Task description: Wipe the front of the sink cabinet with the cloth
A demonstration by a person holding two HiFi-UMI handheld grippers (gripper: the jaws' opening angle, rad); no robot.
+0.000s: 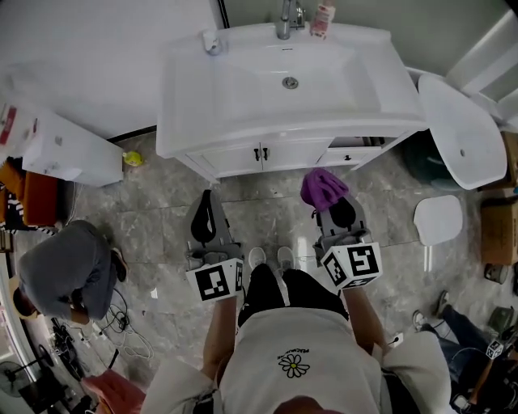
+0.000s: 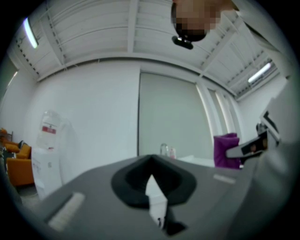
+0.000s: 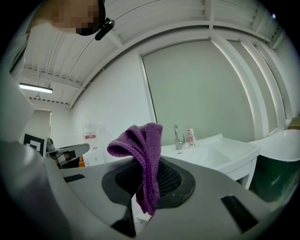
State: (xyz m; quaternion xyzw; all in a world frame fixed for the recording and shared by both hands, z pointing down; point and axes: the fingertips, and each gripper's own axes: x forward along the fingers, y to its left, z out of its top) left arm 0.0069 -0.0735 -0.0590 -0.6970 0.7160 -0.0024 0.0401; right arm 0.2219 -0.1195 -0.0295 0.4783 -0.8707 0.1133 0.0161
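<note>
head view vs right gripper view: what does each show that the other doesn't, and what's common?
Head view only: the cabinet doors with their dark handles, and the person's shoes on the floor in front of them.

Right gripper view only: the ceiling light, and a close look at the right claw shut on the purple cloth, which hangs folded from it.

Both: the cloth, the white sink, the faucet and the small bottle beside it.
</note>
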